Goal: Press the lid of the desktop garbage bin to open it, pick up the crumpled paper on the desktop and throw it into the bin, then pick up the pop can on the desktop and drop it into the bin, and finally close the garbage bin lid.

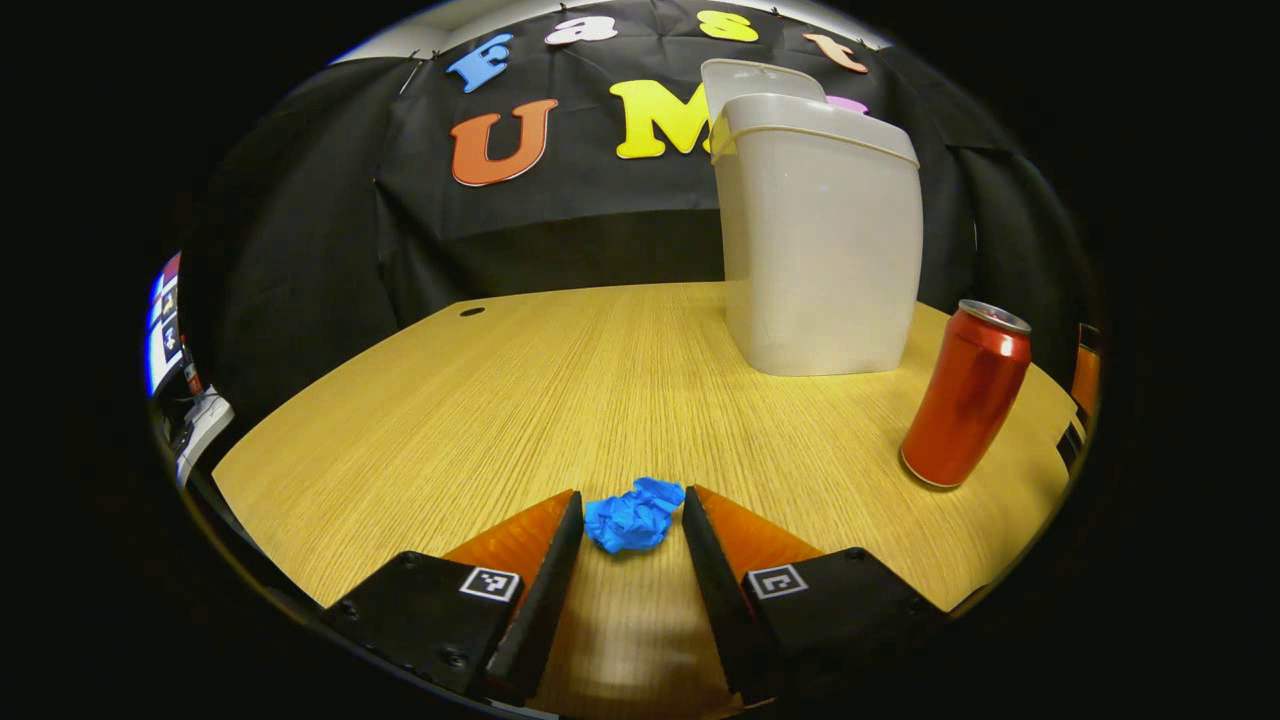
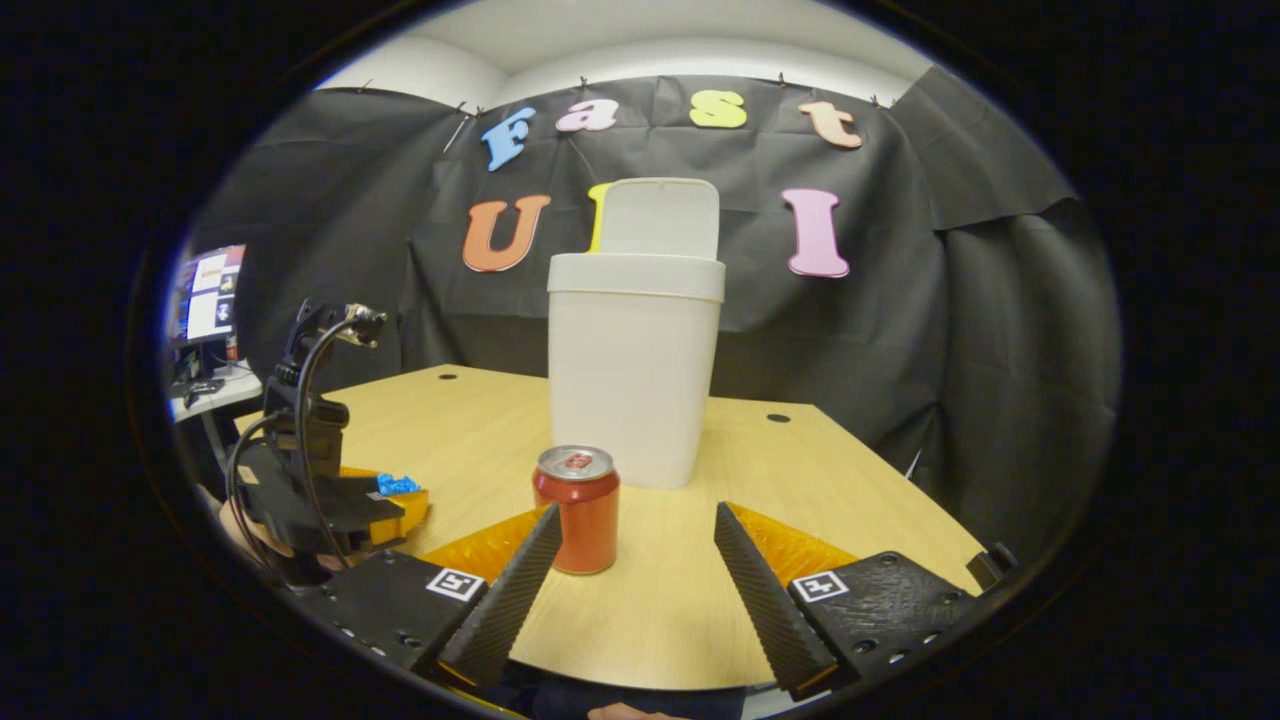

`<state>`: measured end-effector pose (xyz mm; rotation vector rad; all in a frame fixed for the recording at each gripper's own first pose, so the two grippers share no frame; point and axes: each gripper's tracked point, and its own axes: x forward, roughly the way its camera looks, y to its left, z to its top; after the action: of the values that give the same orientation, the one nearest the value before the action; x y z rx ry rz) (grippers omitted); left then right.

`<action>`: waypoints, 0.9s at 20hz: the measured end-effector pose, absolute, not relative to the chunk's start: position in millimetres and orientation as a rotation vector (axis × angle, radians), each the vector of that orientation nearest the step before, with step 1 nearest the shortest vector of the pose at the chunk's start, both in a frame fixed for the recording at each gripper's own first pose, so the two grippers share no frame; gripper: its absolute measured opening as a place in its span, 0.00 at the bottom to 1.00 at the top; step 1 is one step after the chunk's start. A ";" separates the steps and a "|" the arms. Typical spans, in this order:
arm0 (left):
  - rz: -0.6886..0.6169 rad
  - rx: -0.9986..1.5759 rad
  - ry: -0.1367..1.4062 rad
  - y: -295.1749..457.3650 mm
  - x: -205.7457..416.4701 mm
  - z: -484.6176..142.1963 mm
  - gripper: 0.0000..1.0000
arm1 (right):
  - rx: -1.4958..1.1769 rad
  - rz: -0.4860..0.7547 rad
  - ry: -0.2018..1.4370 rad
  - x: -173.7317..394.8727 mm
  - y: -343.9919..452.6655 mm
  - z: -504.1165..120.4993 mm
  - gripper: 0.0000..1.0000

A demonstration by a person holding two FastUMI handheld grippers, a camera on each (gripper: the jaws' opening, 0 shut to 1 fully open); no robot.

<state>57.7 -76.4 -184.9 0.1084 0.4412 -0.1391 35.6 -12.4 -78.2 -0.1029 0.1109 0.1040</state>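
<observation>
The crumpled blue paper (image 1: 633, 515) lies on the wooden table (image 1: 560, 390), right between the tips of my left gripper (image 1: 633, 500). The fingers stand open, close along both of its sides. The white bin (image 1: 820, 240) stands at the back right with its lid (image 1: 760, 80) raised. A red pop can (image 1: 967, 395) stands upright to its front right. In the right gripper view, my right gripper (image 2: 637, 510) hangs open above the near table edge. The can (image 2: 577, 510) stands just beyond its left finger, and the bin (image 2: 632, 370) is behind the can. My left gripper (image 2: 400, 497) shows at the left with the paper (image 2: 397, 485).
A desk with a monitor (image 2: 208, 295) stands outside the booth at the far left. Two cable holes (image 2: 778, 418) mark the table's back part. Bare wood lies between the paper and the bin.
</observation>
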 end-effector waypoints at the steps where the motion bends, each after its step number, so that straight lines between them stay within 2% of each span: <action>1: -0.146 0.120 0.437 -79.1 57.5 -184.6 0.65 | -0.103 0.108 0.115 36.3 -10.1 -80.9 0.98; 3: -0.154 0.124 0.428 -78.8 57.6 -185.2 0.55 | -0.102 0.114 0.134 39.1 -6.7 -89.3 0.96; 5: -0.154 0.096 0.434 -78.6 57.5 -186.0 0.51 | -0.103 0.118 0.156 41.4 -4.8 -97.0 0.96; 10: -0.143 0.065 0.442 -75.9 51.3 -183.3 0.48 | -0.084 0.140 0.165 47.5 2.5 -107.6 0.98; 18: -0.139 0.059 0.358 -74.1 42.6 -158.7 0.47 | -0.026 0.165 0.216 72.0 19.0 -124.1 0.97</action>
<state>42.6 -74.1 -158.7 0.0587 0.3578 -0.1390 72.0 19.0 -124.1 -0.0259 0.2157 0.1647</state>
